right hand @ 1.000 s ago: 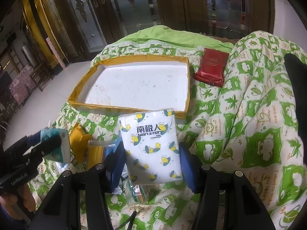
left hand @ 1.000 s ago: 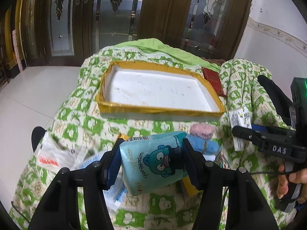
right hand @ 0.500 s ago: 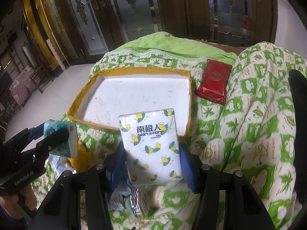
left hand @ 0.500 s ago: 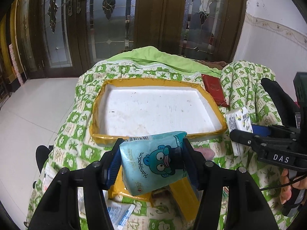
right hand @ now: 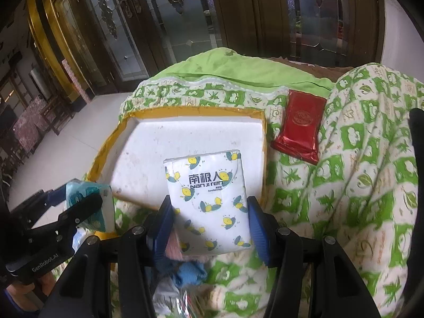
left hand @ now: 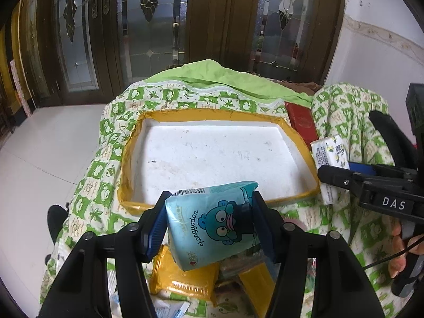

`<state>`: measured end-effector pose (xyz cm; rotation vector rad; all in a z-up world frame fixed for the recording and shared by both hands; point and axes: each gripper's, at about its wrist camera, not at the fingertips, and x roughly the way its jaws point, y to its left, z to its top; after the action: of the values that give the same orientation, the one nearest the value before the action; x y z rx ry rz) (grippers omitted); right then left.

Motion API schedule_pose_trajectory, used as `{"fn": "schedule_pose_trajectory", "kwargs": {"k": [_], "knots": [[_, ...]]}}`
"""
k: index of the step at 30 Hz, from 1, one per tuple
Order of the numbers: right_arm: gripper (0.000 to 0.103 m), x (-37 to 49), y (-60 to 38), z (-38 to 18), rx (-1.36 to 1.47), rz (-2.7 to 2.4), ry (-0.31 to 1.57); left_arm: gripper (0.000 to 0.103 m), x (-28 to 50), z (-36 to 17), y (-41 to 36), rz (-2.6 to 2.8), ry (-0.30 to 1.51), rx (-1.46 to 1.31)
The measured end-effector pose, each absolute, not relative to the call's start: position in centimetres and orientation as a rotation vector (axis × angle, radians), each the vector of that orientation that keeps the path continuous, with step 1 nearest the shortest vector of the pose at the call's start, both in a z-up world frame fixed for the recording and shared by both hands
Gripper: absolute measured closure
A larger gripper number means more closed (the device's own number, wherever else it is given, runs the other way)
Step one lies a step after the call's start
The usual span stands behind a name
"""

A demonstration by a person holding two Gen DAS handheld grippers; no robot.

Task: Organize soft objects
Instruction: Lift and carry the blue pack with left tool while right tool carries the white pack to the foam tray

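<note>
Blue tissue pack (left hand: 212, 222): clamped mid-body across its width in the left tongs (left hand: 210, 222), held above the near rim of the tray (left hand: 127, 159). White tissue pack (right hand: 208, 204): gripped at its lower half by the right tongs (right hand: 209, 225), over the tray's near right corner. Judged light, squashy, film-wrapped and slippery; a mid-body grip suits both. Loose packets lie on the quilt (right hand: 344, 185) below.

Green-patterned quilt (right hand: 344, 185), dark glazed wooden doors (left hand: 159, 26), pale tiled floor (left hand: 39, 145).
</note>
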<state>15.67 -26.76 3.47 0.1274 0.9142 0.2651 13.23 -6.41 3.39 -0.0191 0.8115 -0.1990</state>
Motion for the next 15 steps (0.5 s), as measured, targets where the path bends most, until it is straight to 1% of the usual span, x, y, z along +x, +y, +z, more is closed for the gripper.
{"fn": "schedule_pose_trajectory", "kwargs": {"k": [9, 15], "knots": [[0.045, 19.2, -27.3, 2.4, 0.189, 0.270, 0.960, 0.044, 17.1, 3.7, -6.0, -0.207, 0.831, -0.070], [0.045, 21.4, -27.7, 0.4, 0.236, 0.265, 1.017, 0.044, 20.2, 2.4, -5.8, -0.203, 0.878, -0.118]]}}
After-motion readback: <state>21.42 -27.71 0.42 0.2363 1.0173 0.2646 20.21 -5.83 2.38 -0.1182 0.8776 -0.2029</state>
